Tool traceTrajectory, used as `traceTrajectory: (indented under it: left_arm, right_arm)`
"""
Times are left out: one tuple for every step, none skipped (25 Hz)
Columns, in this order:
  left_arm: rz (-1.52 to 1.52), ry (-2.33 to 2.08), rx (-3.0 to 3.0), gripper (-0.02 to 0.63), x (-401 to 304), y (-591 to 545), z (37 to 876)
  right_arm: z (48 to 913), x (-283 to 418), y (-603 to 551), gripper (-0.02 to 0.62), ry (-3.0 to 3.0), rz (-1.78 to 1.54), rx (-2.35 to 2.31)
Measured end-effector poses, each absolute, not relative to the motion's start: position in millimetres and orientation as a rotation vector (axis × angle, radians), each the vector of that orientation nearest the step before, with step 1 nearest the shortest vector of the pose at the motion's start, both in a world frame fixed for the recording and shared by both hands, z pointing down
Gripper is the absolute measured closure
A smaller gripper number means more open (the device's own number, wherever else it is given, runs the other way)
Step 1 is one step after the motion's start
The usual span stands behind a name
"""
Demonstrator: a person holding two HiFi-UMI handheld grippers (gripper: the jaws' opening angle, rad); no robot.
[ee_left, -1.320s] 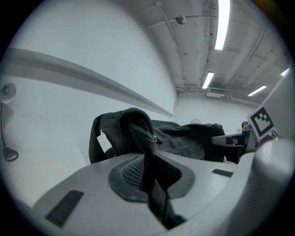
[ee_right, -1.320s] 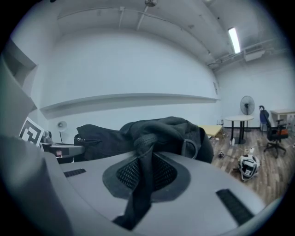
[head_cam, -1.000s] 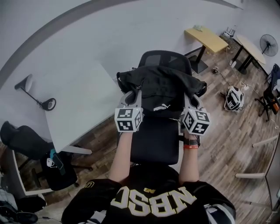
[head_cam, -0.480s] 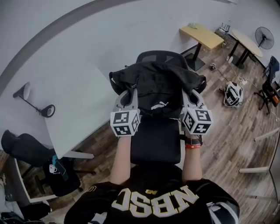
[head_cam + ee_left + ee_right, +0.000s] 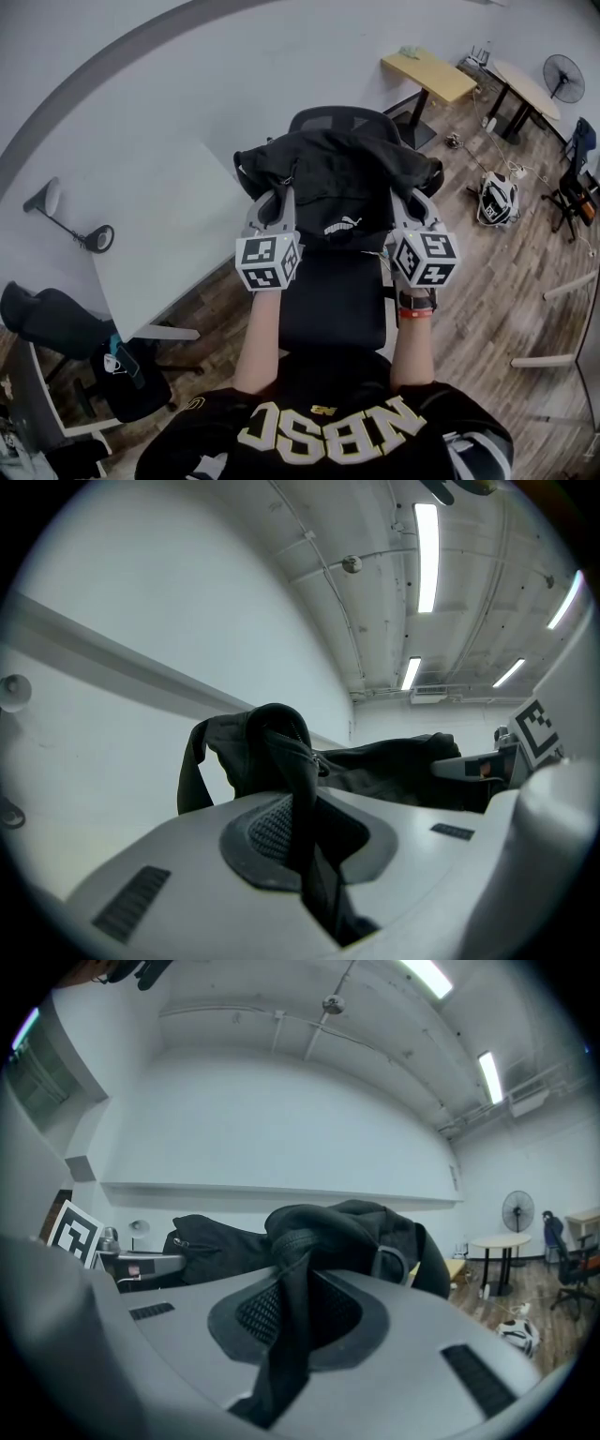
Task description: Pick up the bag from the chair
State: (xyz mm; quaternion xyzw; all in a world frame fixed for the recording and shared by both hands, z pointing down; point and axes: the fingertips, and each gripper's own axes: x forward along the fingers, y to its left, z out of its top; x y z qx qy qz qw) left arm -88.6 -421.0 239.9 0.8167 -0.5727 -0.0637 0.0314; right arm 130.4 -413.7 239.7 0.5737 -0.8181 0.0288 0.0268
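Observation:
A black bag [image 5: 337, 183] with a white logo hangs above the seat of a black office chair [image 5: 333, 300], in front of its mesh backrest. My left gripper [image 5: 270, 199] is shut on the bag's left edge, and a fold of black fabric [image 5: 302, 789] is pinched between its jaws. My right gripper [image 5: 411, 202] is shut on the right edge, where bunched fabric [image 5: 292, 1279] sits between its pads near a zipper. Both grippers point level and hold the bag spread between them. The bag's underside is hidden.
A white table [image 5: 159, 234] with a desk lamp [image 5: 66, 220] stands to the left of the chair. Another dark chair [image 5: 56, 319] is at lower left. At back right are a yellow table [image 5: 431, 75], a round table [image 5: 525, 84] and a fan [image 5: 562, 70]. A helmet-like object [image 5: 497, 199] lies on the wood floor.
Both grippers keep the same hold on the bag. Only the head view has shifted slightly.

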Motion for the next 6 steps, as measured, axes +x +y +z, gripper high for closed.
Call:
traceTrajectory:
  left_arm:
    - [-0.198, -1.765, 2.519, 0.568, -88.6, -420.4, 239.5]
    - [-0.200, -1.767, 2.522, 0.568, -88.7, -420.1, 238.8]
    - [-0.202, -1.768, 2.525, 0.568, -88.7, -420.4, 237.7]
    - [-0.206, -1.767, 2.526, 0.568, -88.9, -421.0, 236.4]
    - [-0.212, -1.766, 2.526, 0.568, -89.1, -421.8, 235.0]
    - [-0.218, -1.764, 2.526, 0.568, -89.3, -422.7, 233.5]
  right_arm:
    - [240.1, 130.2, -413.4, 0.552, -2.527, 0.088, 1.773]
    - [240.2, 129.8, -413.4, 0.552, -2.528, 0.086, 1.773]
    - [239.8, 129.5, -414.0, 0.552, -2.530, 0.084, 1.773]
    - [239.1, 129.3, -415.0, 0.552, -2.531, 0.082, 1.772]
    - [238.4, 129.1, -416.1, 0.551, -2.533, 0.081, 1.770]
    - [237.6, 128.9, -417.3, 0.551, -2.534, 0.079, 1.769]
